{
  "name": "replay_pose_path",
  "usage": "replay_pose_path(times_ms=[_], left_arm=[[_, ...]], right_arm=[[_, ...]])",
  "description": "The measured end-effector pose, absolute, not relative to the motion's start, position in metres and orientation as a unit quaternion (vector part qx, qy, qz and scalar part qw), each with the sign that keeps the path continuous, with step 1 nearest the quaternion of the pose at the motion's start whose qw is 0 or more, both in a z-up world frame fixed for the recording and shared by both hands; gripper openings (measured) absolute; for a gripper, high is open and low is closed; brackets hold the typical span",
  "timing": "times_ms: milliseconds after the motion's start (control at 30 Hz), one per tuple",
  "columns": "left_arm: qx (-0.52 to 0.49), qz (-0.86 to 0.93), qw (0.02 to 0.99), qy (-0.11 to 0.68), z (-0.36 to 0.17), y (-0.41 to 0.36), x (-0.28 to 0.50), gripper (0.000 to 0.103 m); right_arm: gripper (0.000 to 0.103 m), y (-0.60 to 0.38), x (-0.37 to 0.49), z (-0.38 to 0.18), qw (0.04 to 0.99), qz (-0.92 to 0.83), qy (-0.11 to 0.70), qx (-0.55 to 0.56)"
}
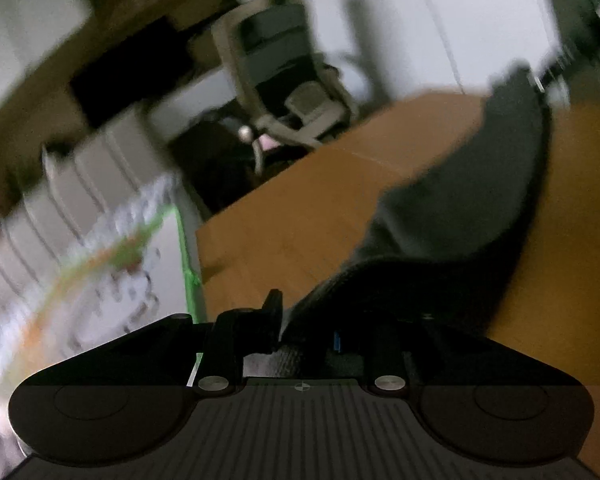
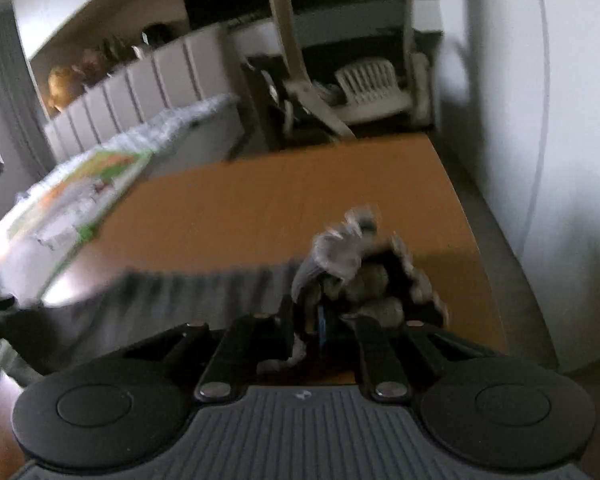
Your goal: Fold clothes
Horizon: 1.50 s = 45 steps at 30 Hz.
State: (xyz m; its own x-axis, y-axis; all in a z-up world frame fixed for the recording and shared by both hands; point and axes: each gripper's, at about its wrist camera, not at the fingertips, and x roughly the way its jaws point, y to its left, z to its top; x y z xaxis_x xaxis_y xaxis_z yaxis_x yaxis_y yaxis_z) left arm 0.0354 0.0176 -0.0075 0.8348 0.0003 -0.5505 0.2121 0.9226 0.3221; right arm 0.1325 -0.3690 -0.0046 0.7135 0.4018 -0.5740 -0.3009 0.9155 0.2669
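A dark grey garment [image 1: 460, 208] hangs stretched above the wooden table [image 1: 300, 208]. My left gripper [image 1: 300, 332] is shut on one end of it, and the cloth runs up and to the right from the jaws. In the right wrist view my right gripper [image 2: 320, 320] is shut on the same garment [image 2: 180, 300], whose ribbed edge stretches off to the left. A bunched pale printed part of the cloth [image 2: 348, 248] sticks up just past the fingers. Both views are blurred by motion.
A white and green printed plastic pack [image 2: 80, 192] lies left of the table [image 2: 280, 208], also seen as the pack [image 1: 100, 272]. Behind it stands a white ribbed panel [image 2: 148, 80]. A pale chair [image 2: 360, 80] stands beyond the table's far edge, and a white wall [image 2: 540, 140] runs along the right.
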Motion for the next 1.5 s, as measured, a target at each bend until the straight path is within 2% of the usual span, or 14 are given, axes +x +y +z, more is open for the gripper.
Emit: replay_pose_path(times_ms=[100, 133, 200, 233, 267, 300, 367, 500, 600, 700, 833, 1000, 1200, 1500], left_arm=[[0.075, 0.023, 0.953, 0.292, 0.005, 0.064, 0.08, 0.069], [0.055, 0.061, 0.953, 0.29, 0.004, 0.077, 0.09, 0.075], [0.028, 0.112, 0.95, 0.29, 0.004, 0.097, 0.099, 0.074], [0.014, 0.123, 0.949, 0.291, 0.004, 0.104, 0.098, 0.078], [0.001, 0.121, 0.949, 0.292, 0.006, 0.11, 0.093, 0.081], [-0.008, 0.111, 0.949, 0.296, 0.006, 0.111, 0.088, 0.09], [-0.016, 0.081, 0.945, 0.317, 0.003, 0.102, 0.077, 0.094], [-0.049, -0.027, 0.929, 0.367, -0.009, 0.071, 0.057, 0.094], [-0.027, -0.052, 0.916, 0.397, -0.03, 0.049, 0.057, 0.094], [0.0, -0.042, 0.92, 0.39, -0.042, 0.046, 0.07, 0.094], [-0.024, -0.038, 0.928, 0.371, -0.043, 0.052, 0.101, 0.094], [-0.019, -0.03, 0.931, 0.363, -0.037, 0.048, 0.117, 0.094], [-0.021, -0.047, 0.952, 0.302, -0.012, 0.039, 0.114, 0.095], [-0.042, -0.053, 0.935, 0.349, -0.043, 0.036, 0.136, 0.096]], right_arm=[[0.016, -0.368, 0.164, 0.017, 0.935, 0.178, 0.293, 0.086], [0.019, -0.365, 0.161, 0.015, 0.935, 0.184, 0.294, 0.079], [0.036, -0.358, 0.155, 0.012, 0.933, 0.197, 0.295, 0.066], [0.041, -0.355, 0.152, 0.01, 0.932, 0.204, 0.295, 0.06], [0.058, -0.352, 0.15, 0.008, 0.93, 0.21, 0.296, 0.054], [0.082, -0.349, 0.147, 0.006, 0.929, 0.216, 0.296, 0.047], [0.096, -0.342, 0.141, 0.003, 0.926, 0.229, 0.297, 0.034], [0.096, -0.329, 0.13, -0.004, 0.92, 0.254, 0.298, 0.009], [0.096, -0.315, 0.121, -0.026, 0.899, 0.275, 0.34, 0.002], [0.097, -0.311, 0.134, -0.04, 0.898, 0.26, 0.356, 0.012], [0.097, -0.304, 0.154, -0.045, 0.908, 0.24, 0.344, -0.003], [0.098, -0.305, 0.176, -0.031, 0.921, 0.217, 0.323, -0.012], [0.101, -0.297, 0.221, -0.013, 0.935, 0.192, 0.298, -0.015], [0.103, -0.281, 0.285, -0.044, 0.918, 0.169, 0.358, -0.033]])
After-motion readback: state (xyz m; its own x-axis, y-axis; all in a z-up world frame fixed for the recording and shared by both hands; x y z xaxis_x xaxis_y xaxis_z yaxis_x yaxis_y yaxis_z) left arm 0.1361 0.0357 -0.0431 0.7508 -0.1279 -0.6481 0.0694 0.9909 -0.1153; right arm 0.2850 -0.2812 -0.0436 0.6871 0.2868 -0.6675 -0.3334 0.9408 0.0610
